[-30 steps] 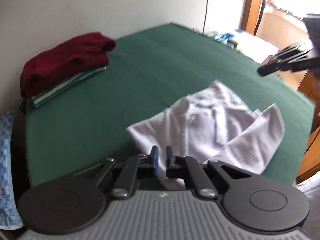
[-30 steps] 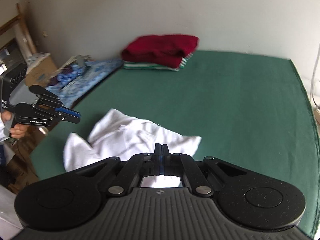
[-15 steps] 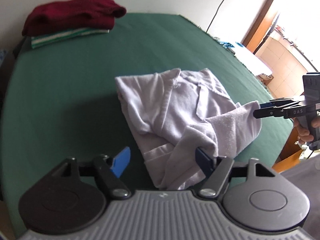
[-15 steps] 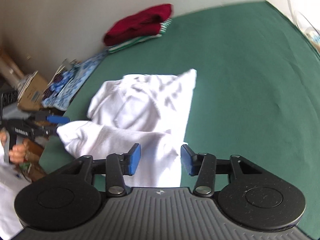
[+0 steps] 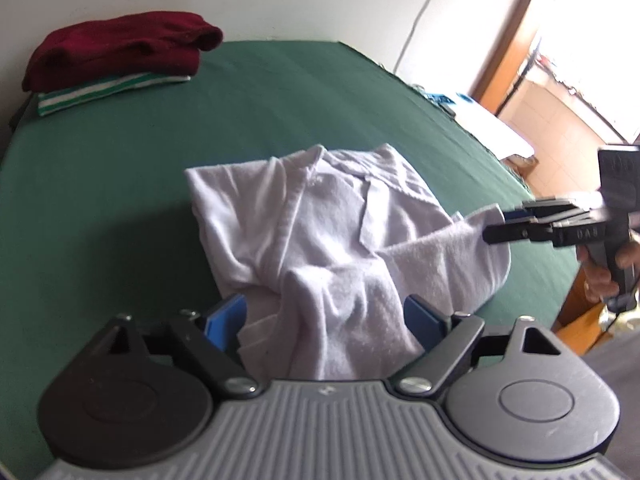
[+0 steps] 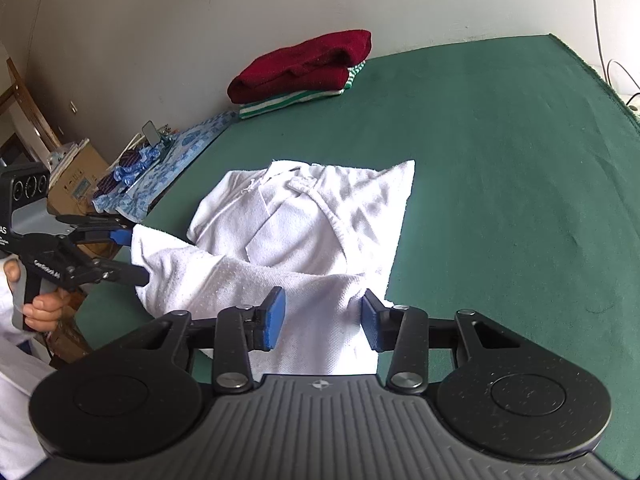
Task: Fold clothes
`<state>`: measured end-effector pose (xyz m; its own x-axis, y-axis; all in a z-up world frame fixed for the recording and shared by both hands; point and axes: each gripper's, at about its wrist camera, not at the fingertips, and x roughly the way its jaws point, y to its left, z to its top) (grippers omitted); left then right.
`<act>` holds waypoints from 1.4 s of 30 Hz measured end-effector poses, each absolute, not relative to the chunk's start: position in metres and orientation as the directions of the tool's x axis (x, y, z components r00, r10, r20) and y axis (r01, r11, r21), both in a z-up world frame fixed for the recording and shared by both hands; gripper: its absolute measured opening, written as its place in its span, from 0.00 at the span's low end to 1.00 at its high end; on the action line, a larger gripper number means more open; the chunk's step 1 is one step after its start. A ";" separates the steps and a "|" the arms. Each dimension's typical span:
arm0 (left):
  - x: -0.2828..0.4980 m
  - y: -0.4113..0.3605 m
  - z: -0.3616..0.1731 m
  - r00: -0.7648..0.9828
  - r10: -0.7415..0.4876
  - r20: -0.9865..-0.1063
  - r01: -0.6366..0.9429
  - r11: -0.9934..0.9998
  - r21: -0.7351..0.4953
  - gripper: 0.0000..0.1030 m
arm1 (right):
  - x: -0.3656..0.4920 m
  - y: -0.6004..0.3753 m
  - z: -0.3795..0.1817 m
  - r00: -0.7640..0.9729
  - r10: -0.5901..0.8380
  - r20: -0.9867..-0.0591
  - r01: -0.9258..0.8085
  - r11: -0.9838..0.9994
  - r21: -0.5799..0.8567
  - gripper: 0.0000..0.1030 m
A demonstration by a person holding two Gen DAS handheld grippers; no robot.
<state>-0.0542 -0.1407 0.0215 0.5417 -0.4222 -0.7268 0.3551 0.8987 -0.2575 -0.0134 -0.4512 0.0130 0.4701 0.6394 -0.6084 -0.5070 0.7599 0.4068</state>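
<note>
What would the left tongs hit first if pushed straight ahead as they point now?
Probably the white shirt. The left tongs are open with its rumpled near fold lying between the fingers, so they would run into that cloth almost at once; whether it already touches the pads is unclear.

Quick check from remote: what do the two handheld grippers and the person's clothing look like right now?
Both the left gripper and right gripper have black linkage fingers with blue pads, ribbed grey bodies and black round discs. White lettering marks the left one's side. A white sleeve shows.
</note>
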 end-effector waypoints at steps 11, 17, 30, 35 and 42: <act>-0.062 -0.143 0.012 0.550 -0.404 -0.731 0.306 0.912 -0.274 0.10 | -0.021 -0.454 0.012 0.485 0.636 -0.600 -0.499 0.765 0.408 0.07; -0.060 -0.131 0.019 0.574 -0.380 -0.725 0.260 0.925 -0.279 0.09 | -0.014 -0.454 0.020 0.501 0.651 -0.570 -0.488 0.756 0.436 0.07; -0.024 -0.114 0.062 0.693 -0.385 -0.609 0.260 0.922 -0.287 0.09 | 0.036 -0.453 0.057 0.595 0.678 -0.432 -0.480 0.731 0.485 0.07; 0.009 -0.116 0.049 0.690 -0.356 -0.630 0.236 0.934 -0.269 0.09 | 0.059 -0.444 0.051 0.623 0.646 -0.441 -0.459 0.758 0.463 0.07; 0.039 -0.111 0.025 0.670 -0.334 -0.664 0.197 0.941 -0.274 0.09 | 0.088 -0.434 0.027 0.638 0.599 -0.483 -0.394 0.793 0.464 0.07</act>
